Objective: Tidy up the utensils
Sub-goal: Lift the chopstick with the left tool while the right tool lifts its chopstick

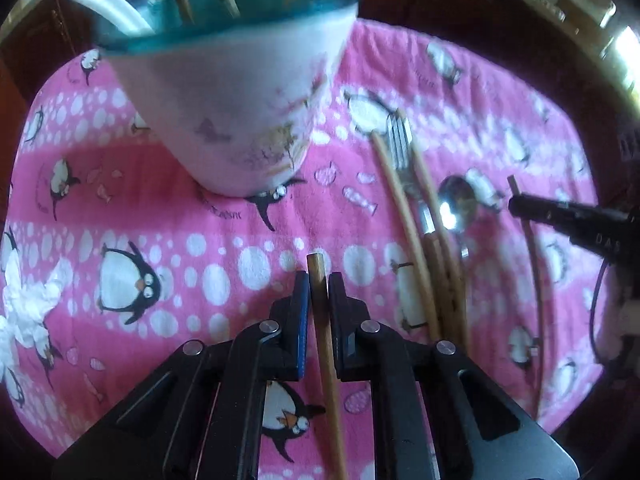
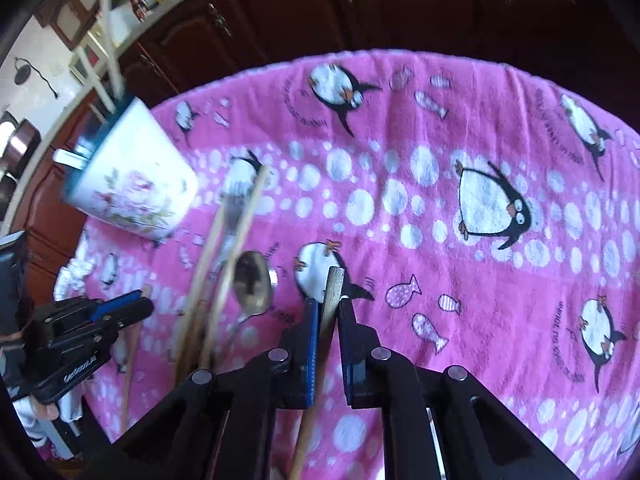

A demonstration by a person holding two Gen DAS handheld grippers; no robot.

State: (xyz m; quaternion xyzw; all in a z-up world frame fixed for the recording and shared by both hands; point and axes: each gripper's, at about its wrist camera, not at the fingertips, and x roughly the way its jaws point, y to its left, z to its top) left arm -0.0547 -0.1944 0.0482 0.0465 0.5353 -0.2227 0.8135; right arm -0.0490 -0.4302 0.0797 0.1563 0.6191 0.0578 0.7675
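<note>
Utensils lie loose on the pink penguin towel point(image 1: 224, 216) over the table: from my left wrist view a fork point(image 1: 400, 140) sits at about 1 o'clock among several wooden chopsticks point(image 1: 404, 216), with a spoon point(image 1: 458, 204) touching their right side. My left tongs point(image 1: 318, 284) are clenched on one chopstick point(image 1: 324, 340), whose blunt tip pokes just past the pads and whose shaft runs back under the rig out of frame. My right tongs point(image 2: 329, 304) are clamped on another chopstick point(image 2: 334, 292) in the same way, its tip just beyond the pads.

A white floral cup with a teal rim point(image 1: 236, 92) stands at 11 o'clock in the left view, already holding a few sticks and something white; its top is blurred and cut off by the frame edge, so I cannot tell exactly what is inside. In the right view the same cup point(image 2: 132, 184) sits at 10 o'clock, beyond the pile.

The pile lies between the two tongs. A crumpled white tissue point(image 1: 28, 304) rests at 9 o'clock in the left view. Dark wooden cabinets point(image 2: 360, 12) rise behind the table. The fork's tines are blurred in the right view, and the utensil handles are hidden under my rig.
</note>
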